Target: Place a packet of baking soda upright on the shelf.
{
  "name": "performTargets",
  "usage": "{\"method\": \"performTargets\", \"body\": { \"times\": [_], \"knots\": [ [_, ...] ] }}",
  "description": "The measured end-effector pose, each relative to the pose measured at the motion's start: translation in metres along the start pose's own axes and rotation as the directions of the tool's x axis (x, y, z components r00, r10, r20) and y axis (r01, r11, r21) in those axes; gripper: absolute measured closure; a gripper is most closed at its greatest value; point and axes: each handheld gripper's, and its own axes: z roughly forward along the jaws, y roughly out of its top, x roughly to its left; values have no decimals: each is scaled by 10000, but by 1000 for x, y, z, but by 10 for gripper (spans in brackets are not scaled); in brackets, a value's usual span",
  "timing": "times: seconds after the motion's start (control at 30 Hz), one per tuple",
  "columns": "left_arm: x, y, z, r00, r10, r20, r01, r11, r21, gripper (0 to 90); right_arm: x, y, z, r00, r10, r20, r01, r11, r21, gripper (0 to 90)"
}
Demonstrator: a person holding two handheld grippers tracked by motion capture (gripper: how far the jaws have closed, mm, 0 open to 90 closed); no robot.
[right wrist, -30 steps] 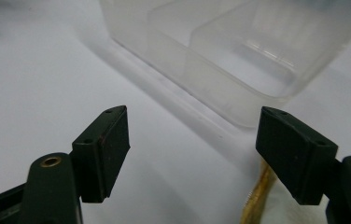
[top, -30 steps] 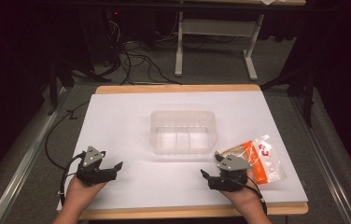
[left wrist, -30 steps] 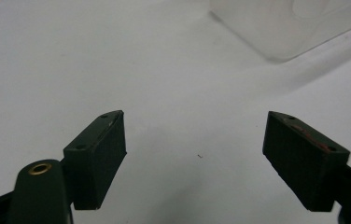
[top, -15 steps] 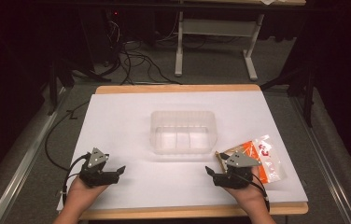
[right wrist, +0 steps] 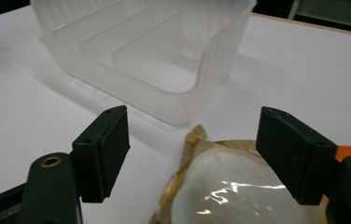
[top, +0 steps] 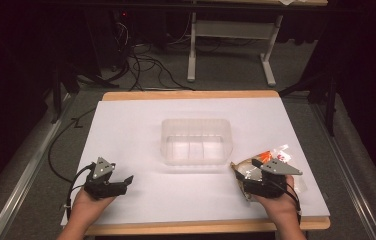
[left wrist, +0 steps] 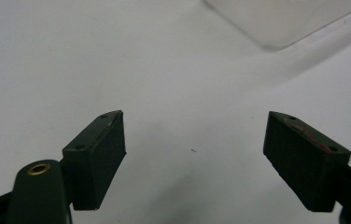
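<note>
On the bench (top: 141, 135), near edge: both hand-held grippers, one at each front corner, a hand under each.
Bench surface: white sheet over a wood-edged top; bare in front of the left gripper.
Left gripper (top: 126, 181): low over the sheet at the near left; jaws spread wide with nothing between them. The left gripper view (left wrist: 194, 149) shows plain white sheet in the gap and a corner of the clear tub at upper right.
Right gripper (top: 240, 176): near right, above the near-left end of the packets; jaws stand wide apart, not pressing on anything. In the right gripper view (right wrist: 192, 140) the gold-edged packet lies below and between them.
Gold-edged packet (right wrist: 229, 186): flat on the sheet, clear glossy face, crinkled gold seam, its top end just short of the tub's near corner.
Orange packets (top: 276, 155): orange-and-clear wrappers lying just beyond the right gripper, right of the tub.
Clear tub (top: 197, 141): translucent, open-topped, upright at mid-bench; ribs on its floor.
Tub to left gripper: well apart.
</note>
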Motion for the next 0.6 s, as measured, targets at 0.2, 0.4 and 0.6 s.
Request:
{"method": "performTargets", "body": {
  "times": [0.2,0.4,0.6],
  "knots": [
    [2,4,5,9998,-181,-28,181,9998,-3,214,-19,-6,-16,9968,468,644,-460,9989,-127,274],
    [7,8,9,9994,-346,-44,346,9994,-1,215,-39,-14,-33,9852,1004,1392,-973,9948,-290,277],
    [9,10,14,9994,-355,-52,355,9993,95,217,-57,-23,-49,9672,1455,2082,-1404,9893,-392,265]
  ]
}}
